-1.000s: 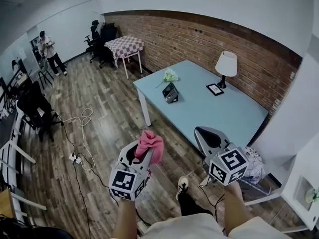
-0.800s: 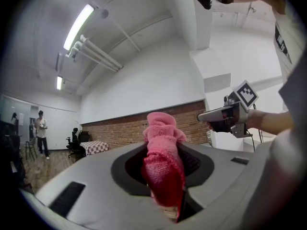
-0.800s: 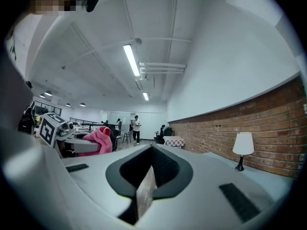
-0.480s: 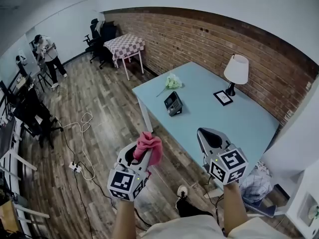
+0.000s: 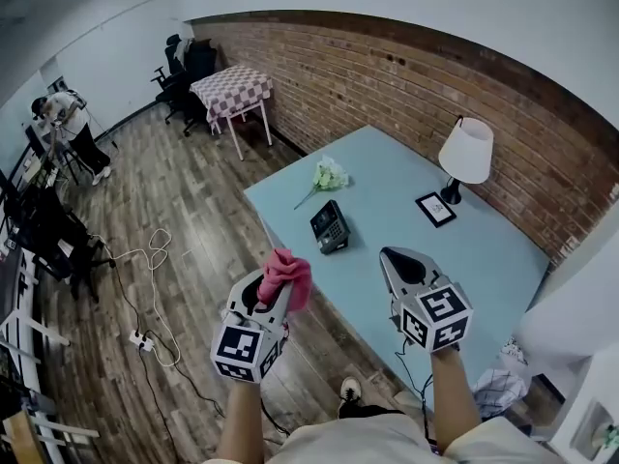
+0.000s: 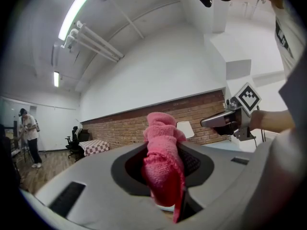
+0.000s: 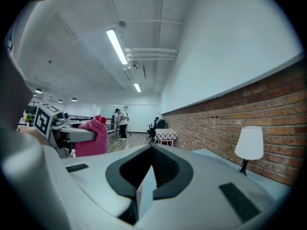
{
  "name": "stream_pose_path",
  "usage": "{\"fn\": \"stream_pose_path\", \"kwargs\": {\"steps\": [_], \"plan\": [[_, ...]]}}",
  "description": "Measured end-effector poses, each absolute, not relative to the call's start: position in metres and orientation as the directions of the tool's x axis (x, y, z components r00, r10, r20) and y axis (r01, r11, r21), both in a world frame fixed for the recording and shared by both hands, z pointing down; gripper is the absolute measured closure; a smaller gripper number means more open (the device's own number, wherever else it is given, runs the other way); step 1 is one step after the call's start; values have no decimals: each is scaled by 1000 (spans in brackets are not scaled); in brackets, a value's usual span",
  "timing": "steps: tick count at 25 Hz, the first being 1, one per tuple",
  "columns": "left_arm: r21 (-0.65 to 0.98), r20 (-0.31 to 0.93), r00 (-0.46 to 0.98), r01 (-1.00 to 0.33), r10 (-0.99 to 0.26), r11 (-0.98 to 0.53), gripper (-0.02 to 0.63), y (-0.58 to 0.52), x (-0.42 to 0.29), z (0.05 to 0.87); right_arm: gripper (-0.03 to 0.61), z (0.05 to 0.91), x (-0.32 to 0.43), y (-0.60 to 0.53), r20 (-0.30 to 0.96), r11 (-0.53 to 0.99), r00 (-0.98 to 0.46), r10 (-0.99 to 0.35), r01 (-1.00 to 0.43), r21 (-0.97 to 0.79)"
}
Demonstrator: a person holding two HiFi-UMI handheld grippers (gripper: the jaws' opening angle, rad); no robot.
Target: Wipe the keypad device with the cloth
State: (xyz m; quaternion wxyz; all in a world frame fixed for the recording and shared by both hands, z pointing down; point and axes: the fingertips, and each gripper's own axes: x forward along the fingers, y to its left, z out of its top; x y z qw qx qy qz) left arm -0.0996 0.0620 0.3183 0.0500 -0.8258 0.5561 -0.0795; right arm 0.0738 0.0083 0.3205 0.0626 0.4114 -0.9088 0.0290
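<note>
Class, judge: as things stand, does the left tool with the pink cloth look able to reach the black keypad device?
Probably yes: the left tool, shut on the pink terry cloth, hangs near the black keypad device, with only bare light-blue table between.

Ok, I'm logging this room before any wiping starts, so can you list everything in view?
table: one, light blue, along the brick wall
keypad device: one, black, on the table near its left edge
flowers: one bunch, white and green, on the table beyond the keypad device
lamp: one, white shade, on the table by the wall
picture frame: one, black, by the lamp's base
small table: one, checkered top, farther along the wall
office chairs: at least two, black, far corner
power strip: one, white, on the floor with its cable
bystander: one, far left
cloth: one, pink, in the left gripper
left gripper: grey, shut on the cloth
right gripper: grey, shut, empty
</note>
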Motion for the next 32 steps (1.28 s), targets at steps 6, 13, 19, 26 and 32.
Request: {"fn": "stream_pose_path", "kwargs": {"steps": [6,13,19,26,32], "plan": [[-176,76,355,-915,-932,-363,460,6,-103,322,562,329,75,-45,158,664,-658,-736,-747,-21],[-204,120,321,-918,-939,-340,460,-50,-104,344,520,338,72,-86,173,699,-692,-701,-715,-29],[-220,170,334,-904,-927,-366,460,-91,-104,357,467,352,60,-99,218,752,-727,-651,-656,61],[-214,189,356,-895,-915,-392,460,-132,-106,364,465,399,52,-121,290,754,-700,-652,-638,155],[-161,217,375,-897,-902,-411,460,-183,-118,393,465,443,31,-149,360,777,-696,-622,-605,172]]}}
